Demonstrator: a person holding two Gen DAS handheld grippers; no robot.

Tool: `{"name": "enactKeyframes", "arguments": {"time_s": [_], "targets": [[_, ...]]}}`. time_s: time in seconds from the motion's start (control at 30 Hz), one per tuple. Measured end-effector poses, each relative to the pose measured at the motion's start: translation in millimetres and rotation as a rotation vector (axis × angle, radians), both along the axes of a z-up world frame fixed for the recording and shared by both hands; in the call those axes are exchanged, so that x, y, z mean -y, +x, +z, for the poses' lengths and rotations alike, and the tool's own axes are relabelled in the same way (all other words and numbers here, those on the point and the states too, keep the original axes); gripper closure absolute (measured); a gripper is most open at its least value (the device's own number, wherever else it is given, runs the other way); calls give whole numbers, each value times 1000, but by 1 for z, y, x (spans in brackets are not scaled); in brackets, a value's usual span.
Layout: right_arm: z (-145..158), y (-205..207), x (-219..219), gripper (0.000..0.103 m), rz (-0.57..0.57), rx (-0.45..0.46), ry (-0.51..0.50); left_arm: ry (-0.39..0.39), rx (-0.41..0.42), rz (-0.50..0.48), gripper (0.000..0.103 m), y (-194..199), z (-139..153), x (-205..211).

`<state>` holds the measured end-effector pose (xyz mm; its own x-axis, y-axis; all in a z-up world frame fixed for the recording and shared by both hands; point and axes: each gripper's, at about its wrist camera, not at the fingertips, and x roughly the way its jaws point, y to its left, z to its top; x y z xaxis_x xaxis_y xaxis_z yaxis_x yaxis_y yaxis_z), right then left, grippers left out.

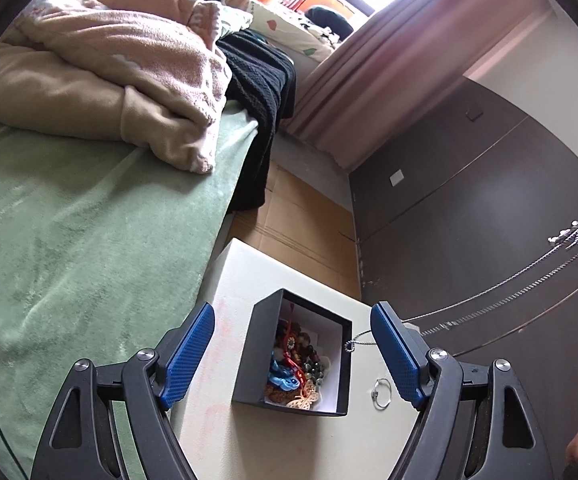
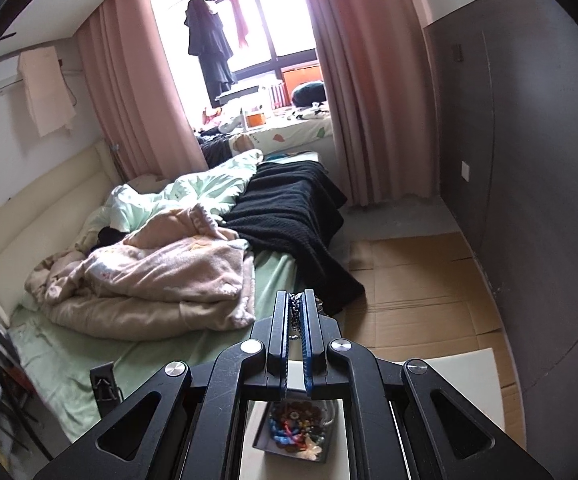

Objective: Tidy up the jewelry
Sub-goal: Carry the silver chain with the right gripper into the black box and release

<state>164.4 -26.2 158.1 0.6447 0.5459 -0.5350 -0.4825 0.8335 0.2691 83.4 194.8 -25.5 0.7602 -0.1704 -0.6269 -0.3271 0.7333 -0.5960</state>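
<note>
Jewelry box (image 1: 295,354): black, open-topped, full of beads and charms; I see it on the white tabletop (image 1: 249,264), between my left tongs' pads but untouched.
Left tongs (image 1: 293,356): jaws wide apart, nothing gripped.
Right tongs (image 2: 297,312): pressed together on a silver chain (image 1: 485,292), which hangs slack down toward the box's right rim.
Ring (image 1: 381,390): small, silver, lying on the tabletop just right of the box.
Edges: tabletop's left edge runs along the green bed (image 1: 69,240).
Open room: cardboard-covered floor (image 2: 421,280) beyond the tabletop, dark wall on the right.
</note>
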Motion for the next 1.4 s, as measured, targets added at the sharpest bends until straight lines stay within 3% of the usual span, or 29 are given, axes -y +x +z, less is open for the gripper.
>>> {"name": "enactKeyframes", "arguments": {"time_s": [0.3, 0.87, 1.0, 1.03, 1.1, 1.13, 1.17, 1.4], "targets": [[-33, 14, -16, 96, 8, -48, -7, -5, 9, 3, 22, 3, 0, -4], [-173, 34, -39, 96, 22, -270, -47, -33, -7, 46, 22, -1, -3, -14], [-201, 41, -42, 96, -11, -351, -120, -17, -12, 41, 22, 0, -2, -11], [-206, 43, -37, 92, -16, -371, -118, -12, -14, 39, 22, 0, -2, -10], [-209, 42, -23, 70, -23, -385, -86, 1, -17, 30, 22, 2, -1, -6], [-207, 39, -13, 53, -37, -373, -66, 10, -19, 24, 22, 4, -1, -3], [-204, 35, -4, 46, -51, -358, -54, 14, -20, 20, 22, 5, -1, 0], [-194, 12, 65, 46, -138, -355, -26, 76, -40, -77, 22, 19, -2, 42]]}}
